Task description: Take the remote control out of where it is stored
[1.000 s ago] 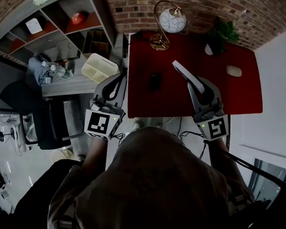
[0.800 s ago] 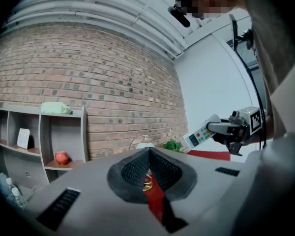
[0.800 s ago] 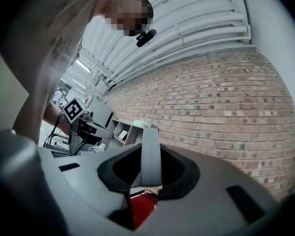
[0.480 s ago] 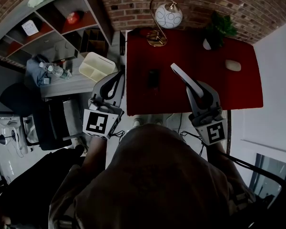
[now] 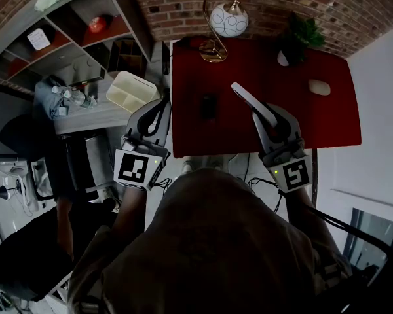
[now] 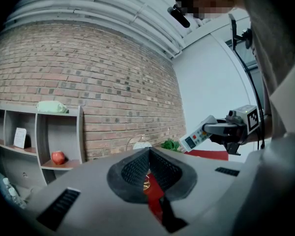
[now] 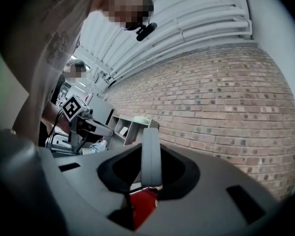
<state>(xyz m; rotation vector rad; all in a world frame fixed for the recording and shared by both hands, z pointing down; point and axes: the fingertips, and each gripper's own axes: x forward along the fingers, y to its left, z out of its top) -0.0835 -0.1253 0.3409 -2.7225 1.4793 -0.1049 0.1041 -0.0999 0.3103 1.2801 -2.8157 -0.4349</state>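
The white remote control sticks out of my right gripper, whose jaws are shut on its lower end; it is held in the air above the red table. In the right gripper view the remote stands edge-on between the dark pads. From the left gripper view, the remote shows its buttons, with the right gripper behind it. My left gripper hovers by the table's left edge, jaws shut with nothing between them.
On the table lie a small black object and a white oval object, with a lamp and a plant at the back. A cream bin and a grey shelf unit stand to the left.
My right gripper and the remote have drifted slightly left and up over the table. The left gripper has hardly moved. A person's arm has come into view at lower left.
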